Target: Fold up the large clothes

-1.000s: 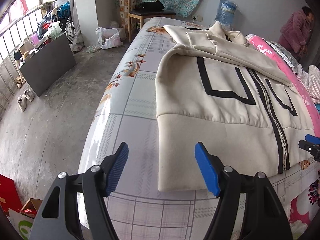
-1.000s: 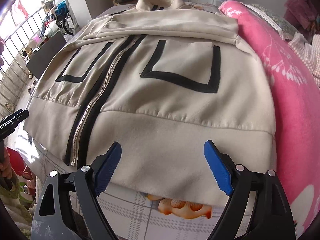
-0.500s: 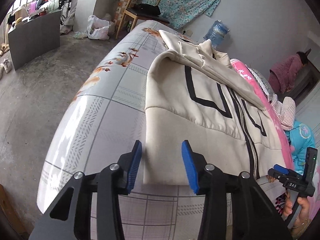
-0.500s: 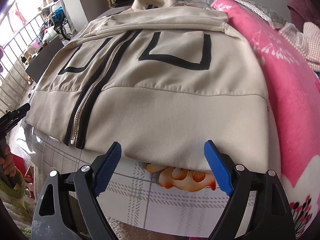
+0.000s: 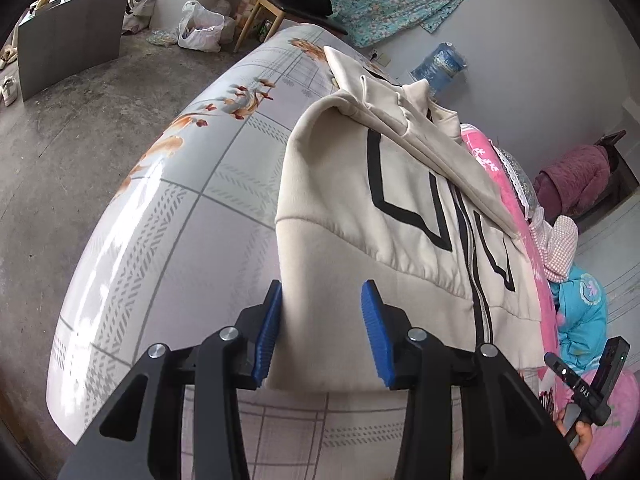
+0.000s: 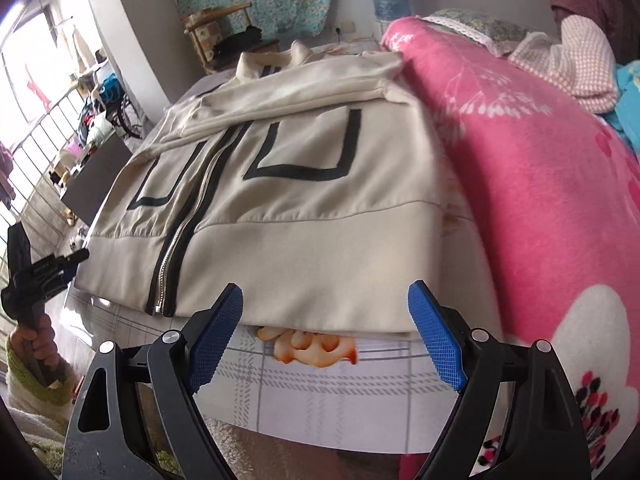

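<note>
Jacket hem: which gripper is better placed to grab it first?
Left. The left gripper already has the jacket hem corner between its jaws; the right gripper sits wide open, short of the hem.

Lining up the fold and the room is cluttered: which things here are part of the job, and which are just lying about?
In the job:
- cream jacket, flat on the bed sheet
- left claw, around the hem corner
- right claw, open before the hem

Lying about:
- pink blanket
- wooden chair
- white plastic bag
- water bottle
</note>
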A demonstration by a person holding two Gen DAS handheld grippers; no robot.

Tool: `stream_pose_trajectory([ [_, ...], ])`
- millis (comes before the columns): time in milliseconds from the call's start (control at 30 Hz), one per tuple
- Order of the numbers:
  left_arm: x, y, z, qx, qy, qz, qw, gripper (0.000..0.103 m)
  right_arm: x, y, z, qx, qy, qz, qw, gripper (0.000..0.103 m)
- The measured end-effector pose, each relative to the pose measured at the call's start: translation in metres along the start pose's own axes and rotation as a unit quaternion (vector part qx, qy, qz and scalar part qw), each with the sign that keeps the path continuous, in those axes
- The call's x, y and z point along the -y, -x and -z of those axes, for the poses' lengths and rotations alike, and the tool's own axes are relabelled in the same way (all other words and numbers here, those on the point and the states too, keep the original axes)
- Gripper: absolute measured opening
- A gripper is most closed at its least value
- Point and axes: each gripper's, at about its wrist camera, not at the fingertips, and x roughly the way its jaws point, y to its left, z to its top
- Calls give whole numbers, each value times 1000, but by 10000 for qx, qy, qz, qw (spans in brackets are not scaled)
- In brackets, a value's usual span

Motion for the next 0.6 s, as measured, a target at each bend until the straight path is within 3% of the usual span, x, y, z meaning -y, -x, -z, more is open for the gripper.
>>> stream_pose_trajectory([
  [200, -2, 3, 9, 6, -25, 22, 10000, 38, 33, 1, -4, 70, -412, 7, 9991, 79],
  [400, 3, 0, 7, 62, -94, -212, 9997, 38, 51, -19, -6, -52, -680, -239, 9974, 63],
  [433, 5, 0, 7, 84, -161, -350, 9992, 32, 50, -20, -6, -49, -645, -231, 9976, 62],
  [533, 10, -2, 9, 158, -417, -813, 9957, 14, 42, -23, -4, -146, -403, -105, 9990, 37],
  [600, 15, -2, 9, 192, -638, -1086, 9919, 9, 37, -29, 0, -203, -208, 165, 9994, 25],
])
